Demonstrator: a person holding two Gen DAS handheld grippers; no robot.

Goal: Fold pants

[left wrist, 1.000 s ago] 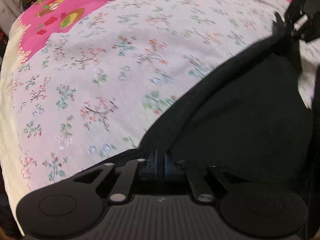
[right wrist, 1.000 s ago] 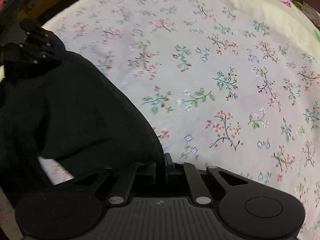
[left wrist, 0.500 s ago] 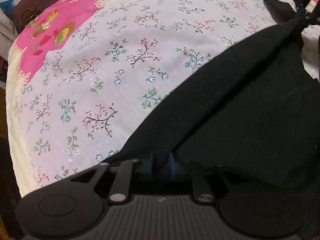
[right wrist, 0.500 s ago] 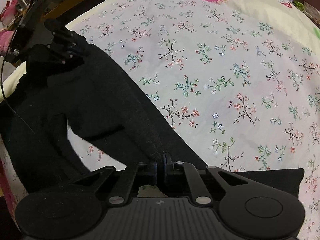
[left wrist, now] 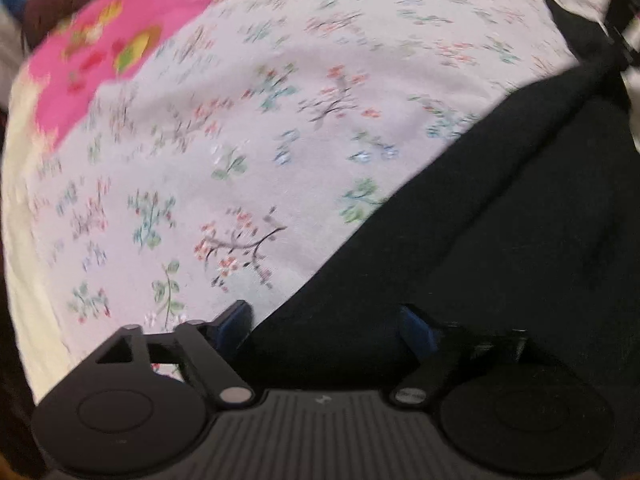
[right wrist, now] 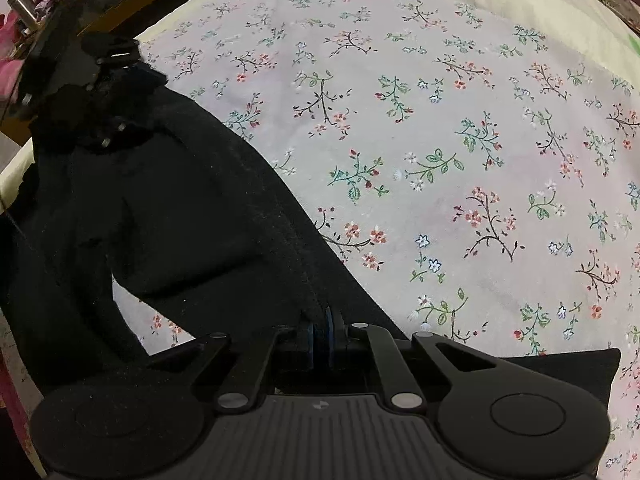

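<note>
Soft black pants [right wrist: 192,216] on floral cotton sheet [right wrist: 460,140]; right gripper [right wrist: 320,330] clamped on hem, left gripper [left wrist: 324,324] spread apart.

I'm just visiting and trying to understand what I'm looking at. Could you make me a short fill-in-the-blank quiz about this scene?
1. The pants lying on the flowered bedsheet are ____ in color.
2. The left gripper has its fingers ____.
3. The right gripper has its fingers closed on the ____.
4. A patch of the bedsheet's far edge is bright ____.

Missing words: black; open; pants; pink
</note>
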